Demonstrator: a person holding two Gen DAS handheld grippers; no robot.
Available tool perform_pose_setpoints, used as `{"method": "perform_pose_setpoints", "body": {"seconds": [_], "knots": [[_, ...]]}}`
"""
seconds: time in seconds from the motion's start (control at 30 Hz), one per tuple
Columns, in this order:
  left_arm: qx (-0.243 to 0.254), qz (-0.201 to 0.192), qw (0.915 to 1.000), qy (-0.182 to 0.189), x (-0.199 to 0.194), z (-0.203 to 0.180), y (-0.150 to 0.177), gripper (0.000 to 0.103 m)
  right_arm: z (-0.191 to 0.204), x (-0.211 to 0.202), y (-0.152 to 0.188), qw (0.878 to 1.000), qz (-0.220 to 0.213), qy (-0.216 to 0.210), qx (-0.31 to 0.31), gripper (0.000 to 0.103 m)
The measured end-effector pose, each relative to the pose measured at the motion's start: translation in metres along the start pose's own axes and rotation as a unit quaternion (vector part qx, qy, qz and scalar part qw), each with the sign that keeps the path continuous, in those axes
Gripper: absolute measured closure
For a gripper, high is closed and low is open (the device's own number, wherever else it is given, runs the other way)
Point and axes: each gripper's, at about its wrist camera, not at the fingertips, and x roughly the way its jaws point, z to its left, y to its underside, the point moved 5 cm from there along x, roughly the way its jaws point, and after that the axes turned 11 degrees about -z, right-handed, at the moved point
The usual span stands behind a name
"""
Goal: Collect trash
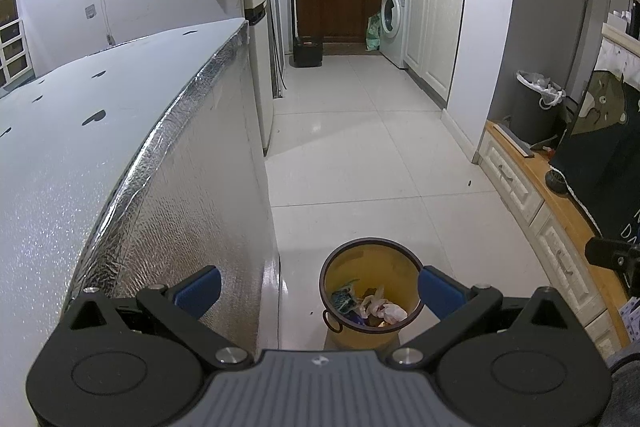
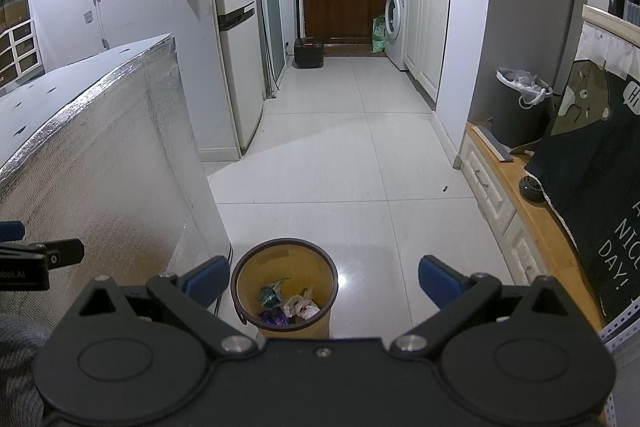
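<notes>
Two grippers in view, both empty. Left gripper: blue pads spread wide, nothing between them. Right gripper: pads likewise spread wide. Yellow bin stands on the white tile floor, just beside the foil-covered box, low between the fingers in both views. Inside the bin: crumpled white paper, a greenish wrapper, a purple scrap. Grey lined bin stands well apart on the wooden cabinet top.
</notes>
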Motion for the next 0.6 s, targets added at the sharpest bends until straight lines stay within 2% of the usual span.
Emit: {"method": "perform_pose_setpoints", "body": {"seconds": [0.6], "knots": [[0.001, -0.001, 1.0000, 0.002, 0.0000, -0.0011, -0.0002, 0.000, 0.0007, -0.0003, -0.0005, 1.000, 0.001, 0.000, -0.002, 0.001]]}}
